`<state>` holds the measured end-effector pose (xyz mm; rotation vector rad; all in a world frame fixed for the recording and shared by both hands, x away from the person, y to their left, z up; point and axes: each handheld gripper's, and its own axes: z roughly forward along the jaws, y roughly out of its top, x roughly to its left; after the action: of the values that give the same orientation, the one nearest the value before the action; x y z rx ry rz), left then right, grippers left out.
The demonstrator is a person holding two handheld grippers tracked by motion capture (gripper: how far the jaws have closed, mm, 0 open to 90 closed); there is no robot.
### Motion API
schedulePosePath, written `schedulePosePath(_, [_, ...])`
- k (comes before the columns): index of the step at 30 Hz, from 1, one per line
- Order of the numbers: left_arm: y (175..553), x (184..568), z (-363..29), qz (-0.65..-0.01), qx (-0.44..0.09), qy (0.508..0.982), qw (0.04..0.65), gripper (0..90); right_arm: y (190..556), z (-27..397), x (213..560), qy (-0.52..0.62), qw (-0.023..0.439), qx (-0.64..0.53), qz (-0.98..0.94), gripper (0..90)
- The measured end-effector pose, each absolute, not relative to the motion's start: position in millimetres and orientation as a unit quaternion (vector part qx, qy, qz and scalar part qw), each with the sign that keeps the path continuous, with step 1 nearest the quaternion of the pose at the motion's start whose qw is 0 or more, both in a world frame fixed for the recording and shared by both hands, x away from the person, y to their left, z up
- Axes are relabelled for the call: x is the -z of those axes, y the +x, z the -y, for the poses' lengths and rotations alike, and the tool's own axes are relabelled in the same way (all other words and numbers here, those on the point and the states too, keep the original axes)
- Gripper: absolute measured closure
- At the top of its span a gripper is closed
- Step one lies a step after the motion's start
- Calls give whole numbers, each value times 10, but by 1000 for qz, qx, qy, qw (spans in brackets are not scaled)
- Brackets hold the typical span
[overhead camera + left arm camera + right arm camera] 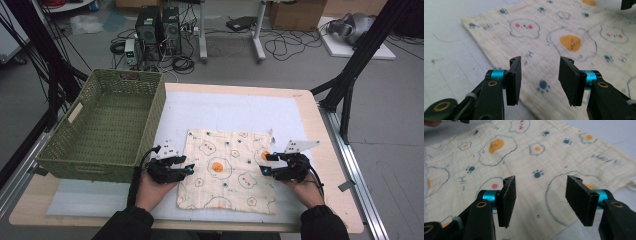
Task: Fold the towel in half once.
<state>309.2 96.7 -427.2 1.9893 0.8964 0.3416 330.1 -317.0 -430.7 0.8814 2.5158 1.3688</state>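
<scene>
Nearest, two hands come in from below, each with a gripper at one side edge of the cloth point(227, 169), which lies flat on the white surface point(225, 107). Left gripper point(187, 167) sits at the cloth's left edge, right gripper point(267, 164) at its right edge; both point inward. Each pair of jaws stands apart, hovering over fabric, pinching nothing. Beyond, to the left, a green basket point(102, 125) waits.
</scene>
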Motion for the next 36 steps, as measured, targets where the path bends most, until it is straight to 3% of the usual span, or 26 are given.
schedulePosePath(11, [3601,4160,-782,-404,-149,785,446,619,3798,3301,4039,316,103,-428,-841,476])
schedulePosePath(22, [3863,4428,-801,-467,-165,786,370,670,4031,3247,4282,356,105,-389,-843,551])
schedulePosePath(27, [3861,4426,-799,-465,-171,787,368,786,4060,3172,4390,347,98,-359,-861,661])
schedulePosePath(31, [3859,4422,-802,-463,-166,788,371,861,4033,3167,4439,352,100,-378,-850,859])
schedulePosePath(36, [3837,4370,-840,-467,-170,777,386,871,4037,3203,4436,359,83,-387,-845,888])
